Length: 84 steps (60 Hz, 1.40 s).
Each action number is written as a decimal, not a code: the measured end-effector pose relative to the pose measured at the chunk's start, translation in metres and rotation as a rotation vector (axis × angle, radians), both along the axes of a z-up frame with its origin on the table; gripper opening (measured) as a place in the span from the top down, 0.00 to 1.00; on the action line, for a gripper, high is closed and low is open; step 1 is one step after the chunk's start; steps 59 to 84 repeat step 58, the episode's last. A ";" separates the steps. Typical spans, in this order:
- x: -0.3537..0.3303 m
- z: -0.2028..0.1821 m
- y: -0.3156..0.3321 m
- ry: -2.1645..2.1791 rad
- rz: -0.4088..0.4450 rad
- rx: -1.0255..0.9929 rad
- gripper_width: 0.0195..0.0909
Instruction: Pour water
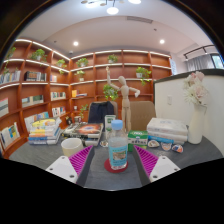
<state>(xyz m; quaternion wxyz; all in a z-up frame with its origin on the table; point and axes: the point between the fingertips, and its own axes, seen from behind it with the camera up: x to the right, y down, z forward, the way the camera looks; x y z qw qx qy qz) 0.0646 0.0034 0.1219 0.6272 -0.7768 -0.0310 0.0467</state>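
Observation:
A clear plastic water bottle (118,147) with a blue cap and pale blue label stands upright on a red coaster (117,166) on the grey table (190,157). My gripper (114,162) is open, its magenta pads (81,160) at either side of the bottle's lower half with a gap on both sides. The bottle stands between the fingers on its own support. A white cup (72,147) sits just left of the left finger, a little beyond it.
Behind the bottle lie boxes and packets (45,130), a lidded white container (166,130) and a wooden figure (122,97). A vase of flowers (196,108) stands at the right. Bookshelves (30,90) line the far walls.

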 end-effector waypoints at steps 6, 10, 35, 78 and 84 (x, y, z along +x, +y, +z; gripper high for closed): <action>0.003 0.011 -0.040 0.037 -0.050 -0.001 0.19; 0.007 0.014 -0.064 0.043 -0.087 -0.003 0.19; 0.018 0.027 -0.143 -0.022 -0.208 0.023 0.19; 0.022 0.044 -0.153 -0.045 -0.236 0.077 0.19; 0.022 0.044 -0.153 -0.045 -0.236 0.077 0.19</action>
